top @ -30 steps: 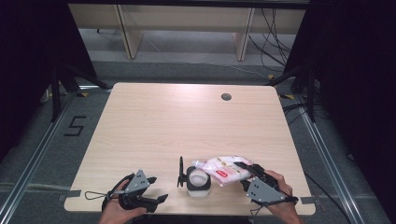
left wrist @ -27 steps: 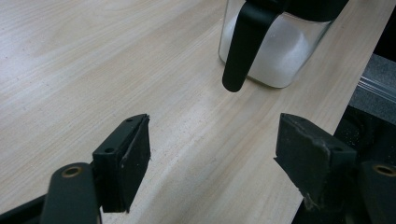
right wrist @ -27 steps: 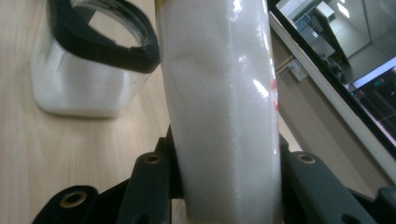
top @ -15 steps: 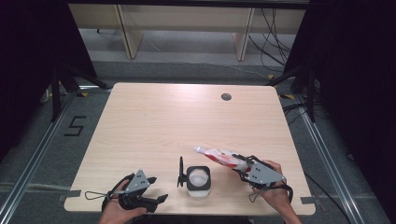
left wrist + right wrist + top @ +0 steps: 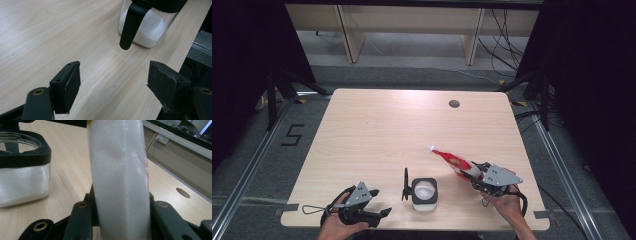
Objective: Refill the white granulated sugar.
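Observation:
A square glass jar [image 5: 424, 194] with a black rim stands near the table's front edge, partly filled with white granules, its black lid [image 5: 405, 184] swung up at its left. My right gripper [image 5: 474, 175] is shut on a clear bag of white granules with red print [image 5: 453, 161], held to the right of the jar and slanting up and to the left. In the right gripper view the bag [image 5: 120, 177] stands between the jaws, the jar [image 5: 22, 177] at left. My left gripper [image 5: 382, 212] is open just left of the jar; its view shows the jar [image 5: 147, 27] ahead.
The light wooden table [image 5: 387, 130] has a round cable hole [image 5: 454, 104] at the back right. Dark floor, metal rails and shelving legs surround the table. The left hand rests at the front edge.
My right gripper has carried the bag away from above the jar toward the right and slightly down. The left gripper and the jar have stayed in place.

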`<action>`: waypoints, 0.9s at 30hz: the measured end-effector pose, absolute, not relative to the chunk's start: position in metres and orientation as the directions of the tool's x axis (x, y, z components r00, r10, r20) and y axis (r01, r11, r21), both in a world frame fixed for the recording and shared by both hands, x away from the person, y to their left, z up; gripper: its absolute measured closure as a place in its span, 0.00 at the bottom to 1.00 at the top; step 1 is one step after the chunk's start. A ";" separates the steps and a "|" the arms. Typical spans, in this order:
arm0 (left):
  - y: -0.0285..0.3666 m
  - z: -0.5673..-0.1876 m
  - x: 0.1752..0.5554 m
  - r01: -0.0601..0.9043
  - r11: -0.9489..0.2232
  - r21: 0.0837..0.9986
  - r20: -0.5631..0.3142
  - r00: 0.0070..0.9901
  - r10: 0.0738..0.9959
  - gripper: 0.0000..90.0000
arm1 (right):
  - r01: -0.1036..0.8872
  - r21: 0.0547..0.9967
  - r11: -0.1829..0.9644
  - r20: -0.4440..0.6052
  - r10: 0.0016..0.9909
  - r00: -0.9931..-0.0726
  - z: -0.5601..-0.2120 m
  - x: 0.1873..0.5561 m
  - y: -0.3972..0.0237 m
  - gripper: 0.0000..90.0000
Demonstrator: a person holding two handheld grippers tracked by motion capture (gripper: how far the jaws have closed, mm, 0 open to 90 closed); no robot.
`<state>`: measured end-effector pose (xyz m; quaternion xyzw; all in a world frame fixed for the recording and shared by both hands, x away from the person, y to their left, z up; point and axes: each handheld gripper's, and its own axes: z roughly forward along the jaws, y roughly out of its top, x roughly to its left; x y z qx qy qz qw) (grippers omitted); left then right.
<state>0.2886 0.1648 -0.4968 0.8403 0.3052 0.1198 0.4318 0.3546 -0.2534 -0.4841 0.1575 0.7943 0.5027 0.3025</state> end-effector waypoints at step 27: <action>0.164 -0.497 0.288 0.411 -0.422 0.808 -0.073 0.780 0.621 0.29 | 0.089 0.938 0.334 -0.163 0.656 -0.737 -0.486 0.351 -0.279 0.74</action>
